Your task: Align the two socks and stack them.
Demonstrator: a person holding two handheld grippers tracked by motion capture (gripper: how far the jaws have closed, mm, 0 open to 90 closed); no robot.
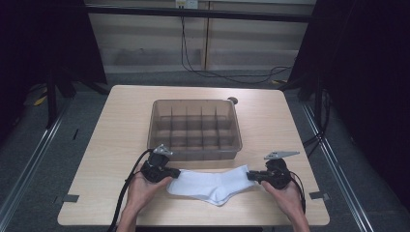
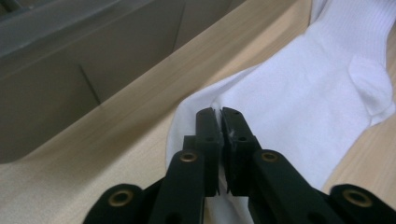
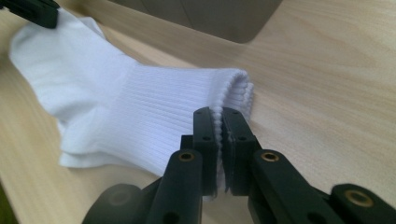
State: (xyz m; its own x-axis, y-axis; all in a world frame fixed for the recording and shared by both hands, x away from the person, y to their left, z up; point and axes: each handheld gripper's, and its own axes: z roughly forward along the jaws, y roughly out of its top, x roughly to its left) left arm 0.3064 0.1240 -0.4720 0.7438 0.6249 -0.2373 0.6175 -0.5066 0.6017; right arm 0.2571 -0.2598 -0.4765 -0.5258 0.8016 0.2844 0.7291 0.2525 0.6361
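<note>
The left gripper [image 1: 170, 172] is clamped on the toe end of the white sock [image 1: 212, 184]; the right gripper [image 1: 252, 176] is clamped on its cuff, beside the bin [image 1: 195, 152] on the desk [image 1: 116, 125].

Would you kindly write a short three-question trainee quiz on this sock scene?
1. True or false: the white sock lies inside the divided bin.
2. Which end does the right gripper pinch: A toe, B ribbed cuff, C heel?
3. What does the left gripper grip?

Key:
1. False; it lies on the table, in front of the bin.
2. B.
3. The sock's toe end.
</note>
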